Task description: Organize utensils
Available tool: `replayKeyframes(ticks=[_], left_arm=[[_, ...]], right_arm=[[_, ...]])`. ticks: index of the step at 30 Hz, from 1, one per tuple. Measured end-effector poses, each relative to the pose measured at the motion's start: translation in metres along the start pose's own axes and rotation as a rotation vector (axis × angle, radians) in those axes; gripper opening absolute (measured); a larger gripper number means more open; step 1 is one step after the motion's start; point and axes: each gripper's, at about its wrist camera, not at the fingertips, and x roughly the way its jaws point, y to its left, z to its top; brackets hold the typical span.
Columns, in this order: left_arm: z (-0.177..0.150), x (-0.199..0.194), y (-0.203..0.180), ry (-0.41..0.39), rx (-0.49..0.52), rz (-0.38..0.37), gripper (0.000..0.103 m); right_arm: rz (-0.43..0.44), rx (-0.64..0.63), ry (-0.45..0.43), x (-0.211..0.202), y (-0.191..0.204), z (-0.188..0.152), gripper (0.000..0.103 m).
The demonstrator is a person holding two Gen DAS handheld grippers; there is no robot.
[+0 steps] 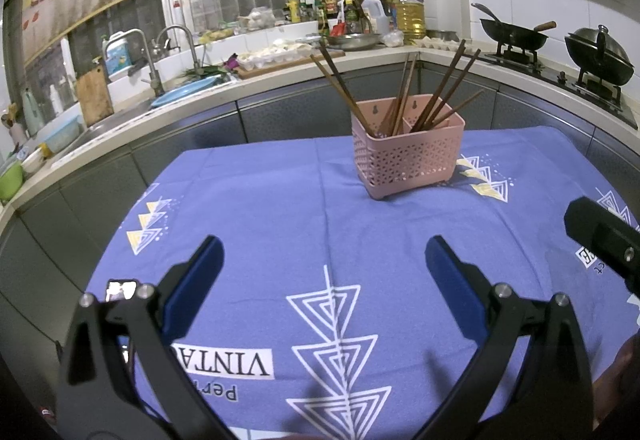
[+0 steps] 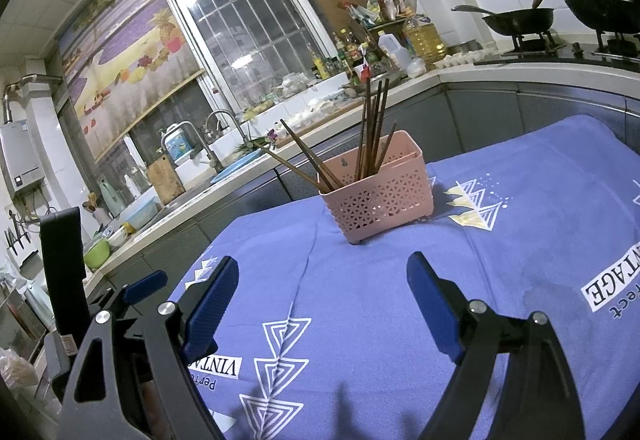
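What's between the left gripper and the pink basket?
Only bare blue cloth between the left gripper and the basket, seen in the left wrist view.

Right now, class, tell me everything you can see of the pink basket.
The pink basket is a small rectangular holder, plastic by its look, with perforated lattice walls, a plain rim and small feet. A divider splits it into two compartments, and its back wall has two keyhole hanging slots. It stands upright on the blue tablecloth, beyond both open grippers, touched by neither. Dark brown chopsticks stand in both compartments, leaning outward in different directions.
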Motion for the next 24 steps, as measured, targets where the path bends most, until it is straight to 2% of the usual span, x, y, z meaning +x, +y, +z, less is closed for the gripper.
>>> replayKeyframes(ticks=[7, 13, 24], left_arm=[[-0.0014, 0.0019, -0.0008, 0.005, -0.003, -0.015, 0.097], [-0.0065, -0.0017, -0.0008, -0.022, 0.002, -0.026, 0.097], [-0.0083, 0.0022, 0.0027, 0.012, -0.004, -0.036, 0.097]], right_arm=[[0.0, -0.001, 0.0, -0.0001, 0.0001, 0.0004, 0.085], [-0.001, 0.002, 0.001, 0.0, 0.0001, 0.0004, 0.085], [0.001, 0.003, 0.004, 0.0001, -0.0008, -0.001, 0.085]])
